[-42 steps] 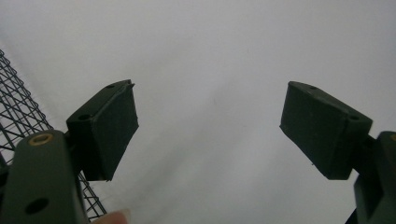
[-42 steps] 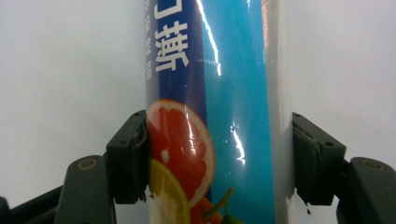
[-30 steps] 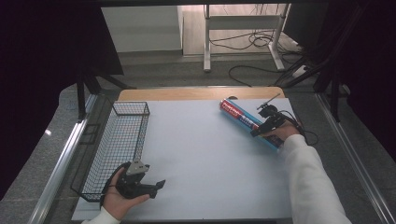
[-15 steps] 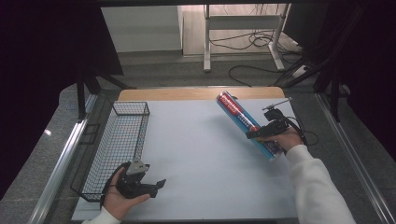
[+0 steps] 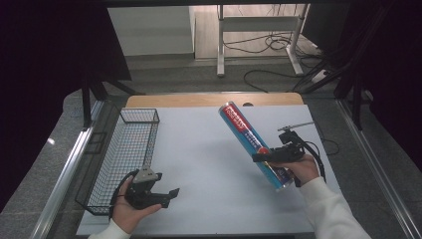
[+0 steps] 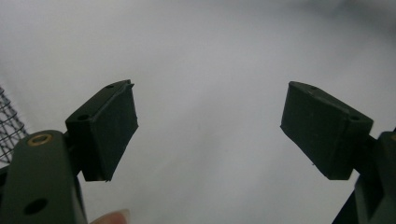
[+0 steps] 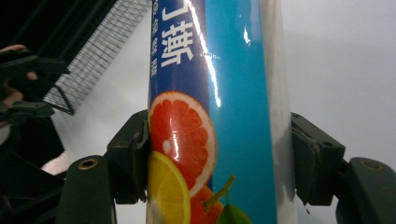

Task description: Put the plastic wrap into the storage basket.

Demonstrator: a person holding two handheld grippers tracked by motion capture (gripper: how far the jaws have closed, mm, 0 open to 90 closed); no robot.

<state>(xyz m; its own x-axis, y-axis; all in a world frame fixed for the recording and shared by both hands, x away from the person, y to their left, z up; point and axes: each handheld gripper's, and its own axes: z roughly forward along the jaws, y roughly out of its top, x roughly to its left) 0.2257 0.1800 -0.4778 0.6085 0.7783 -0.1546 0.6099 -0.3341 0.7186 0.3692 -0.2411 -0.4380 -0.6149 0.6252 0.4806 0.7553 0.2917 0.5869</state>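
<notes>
- The right gripper (image 5: 263, 157) is pinching a long blue tube of cling film (image 5: 254, 145) across its lower half, and the tube is slanting up and away over the white table (image 5: 209, 149), its red end cap pointing toward the far edge.
- In the right gripper view the two black pads are pressing on opposite sides of the cling film (image 7: 224, 116), right at the printed orange slice; the wrapper is throwing back a bright streak of light, so I'm reading that surface as glossy and likely slippery.
- Judging by the shape, this is a stiff cardboard-cored roll, light for its length, not fragile, but round, so it is apt to twist or slide between flat pads.
- The grip is sitting below the middle, so the long free end is probably levering on the jaws; a hold nearer the centre would be balancing it better.
- Squeezing too hard could be denting the tube wall, so firm but not crushing looks right.
- The left gripper (image 5: 166, 195) is resting low at the near left of the table, just beside the wire basket (image 5: 127, 154), well apart from the roll.
- In the left gripper view its jaws are standing wide apart with nothing between them, bare table beyond and a corner of the basket mesh (image 6: 9, 126) at the edge.
- The basket is lying along the table's left side, looking long enough to take the roll lengthwise.
</notes>
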